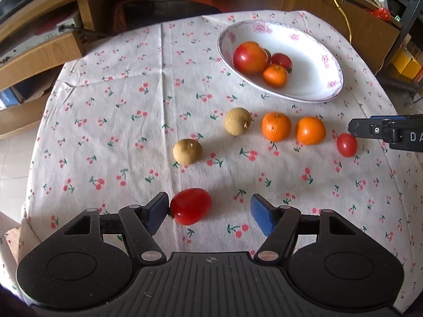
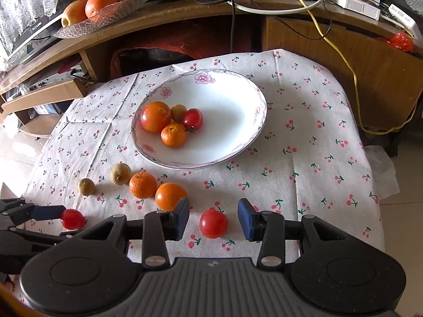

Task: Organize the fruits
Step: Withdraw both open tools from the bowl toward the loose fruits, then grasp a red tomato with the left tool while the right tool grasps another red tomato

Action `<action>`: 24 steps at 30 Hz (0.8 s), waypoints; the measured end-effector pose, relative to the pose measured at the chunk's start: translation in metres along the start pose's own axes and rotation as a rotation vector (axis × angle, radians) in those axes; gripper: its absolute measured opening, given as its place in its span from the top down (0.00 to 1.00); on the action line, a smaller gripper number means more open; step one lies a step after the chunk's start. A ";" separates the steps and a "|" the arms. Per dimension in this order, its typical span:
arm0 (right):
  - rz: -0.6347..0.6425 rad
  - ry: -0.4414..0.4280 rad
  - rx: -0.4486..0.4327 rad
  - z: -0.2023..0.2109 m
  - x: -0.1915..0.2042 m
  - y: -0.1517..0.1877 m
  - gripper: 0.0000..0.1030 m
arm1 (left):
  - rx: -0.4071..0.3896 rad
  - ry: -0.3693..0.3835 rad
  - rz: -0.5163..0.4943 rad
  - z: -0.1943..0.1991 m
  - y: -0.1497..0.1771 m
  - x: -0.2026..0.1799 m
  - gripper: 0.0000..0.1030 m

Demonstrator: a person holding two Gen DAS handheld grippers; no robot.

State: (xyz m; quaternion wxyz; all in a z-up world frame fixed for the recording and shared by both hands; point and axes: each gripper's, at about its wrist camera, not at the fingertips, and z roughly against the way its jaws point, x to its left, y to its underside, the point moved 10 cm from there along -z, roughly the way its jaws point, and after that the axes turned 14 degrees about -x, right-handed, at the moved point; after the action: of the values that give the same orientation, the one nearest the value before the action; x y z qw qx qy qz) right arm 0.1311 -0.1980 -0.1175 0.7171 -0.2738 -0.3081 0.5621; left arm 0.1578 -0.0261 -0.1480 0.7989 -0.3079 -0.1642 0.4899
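Right gripper (image 1: 388, 132): cut off by the frame's right edge in the left wrist view.
Brown fruit (image 2: 178, 113) in the bowl (image 2: 238, 142): partly hidden behind the big tomato (image 2: 156, 116).

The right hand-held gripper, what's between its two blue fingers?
A small red tomato sits on the cherry tablecloth between the open right hand-held gripper's fingers, touching neither. The right wrist view shows it.

Tomatoes (image 2: 213, 223) four; oranges (image 2: 142, 185) three; longans (image 2: 120, 173) three; bowl (image 2: 246, 142) one; grippers (image 2: 213, 218) two.
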 end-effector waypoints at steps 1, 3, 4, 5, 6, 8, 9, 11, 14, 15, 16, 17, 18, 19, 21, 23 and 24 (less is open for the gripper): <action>0.000 -0.001 0.001 0.000 0.000 0.000 0.60 | 0.003 0.001 -0.003 0.000 0.001 0.000 0.29; 0.002 -0.003 0.004 0.000 0.001 0.001 0.60 | 0.006 -0.001 -0.014 0.000 0.002 -0.001 0.30; 0.003 -0.003 0.005 -0.001 0.001 0.001 0.60 | 0.005 -0.002 -0.016 0.000 0.003 -0.002 0.31; 0.004 -0.003 0.006 -0.001 0.001 0.001 0.60 | 0.005 -0.005 -0.019 0.001 0.004 -0.002 0.32; 0.004 -0.003 0.008 -0.001 0.001 0.001 0.60 | 0.004 -0.008 -0.022 0.003 0.004 -0.002 0.34; 0.005 -0.002 0.008 -0.001 0.001 0.001 0.60 | -0.002 -0.011 -0.014 0.006 0.005 0.000 0.39; 0.004 -0.002 0.008 -0.001 0.000 0.001 0.60 | -0.005 -0.012 -0.008 0.007 0.005 0.000 0.44; 0.004 -0.002 0.009 0.000 -0.001 0.002 0.60 | -0.012 -0.014 0.004 0.009 0.005 0.002 0.50; 0.001 0.001 0.009 0.002 -0.004 0.003 0.60 | -0.011 -0.023 0.011 0.007 0.005 0.006 0.53; -0.002 0.003 0.012 0.003 -0.006 0.004 0.60 | -0.001 -0.023 0.013 0.004 0.006 0.007 0.54; -0.005 0.005 0.015 0.003 -0.008 0.006 0.60 | 0.014 -0.025 0.018 -0.001 0.009 0.008 0.53; -0.006 0.007 0.018 0.003 -0.009 0.007 0.60 | 0.002 -0.028 0.015 -0.001 0.007 0.008 0.54; -0.006 0.010 0.021 0.003 -0.011 0.008 0.60 | 0.000 -0.029 0.008 -0.002 0.006 0.007 0.53; -0.007 0.012 0.024 0.003 -0.012 0.009 0.60 | -0.001 -0.027 0.006 -0.003 0.004 0.006 0.52; -0.011 0.017 0.029 0.001 -0.015 0.010 0.60 | -0.004 -0.031 -0.001 -0.005 0.003 0.006 0.53; -0.017 0.021 0.037 -0.002 -0.018 0.012 0.60 | -0.003 -0.031 -0.013 -0.005 0.003 0.005 0.53; -0.021 0.021 0.041 -0.003 -0.019 0.012 0.60 | -0.005 -0.029 -0.022 -0.005 0.004 0.004 0.54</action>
State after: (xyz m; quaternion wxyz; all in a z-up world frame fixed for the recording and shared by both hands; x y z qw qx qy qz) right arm 0.1223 -0.2137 -0.1310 0.7316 -0.2619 -0.2919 0.5577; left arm 0.1597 -0.0227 -0.1540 0.8009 -0.3009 -0.1804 0.4853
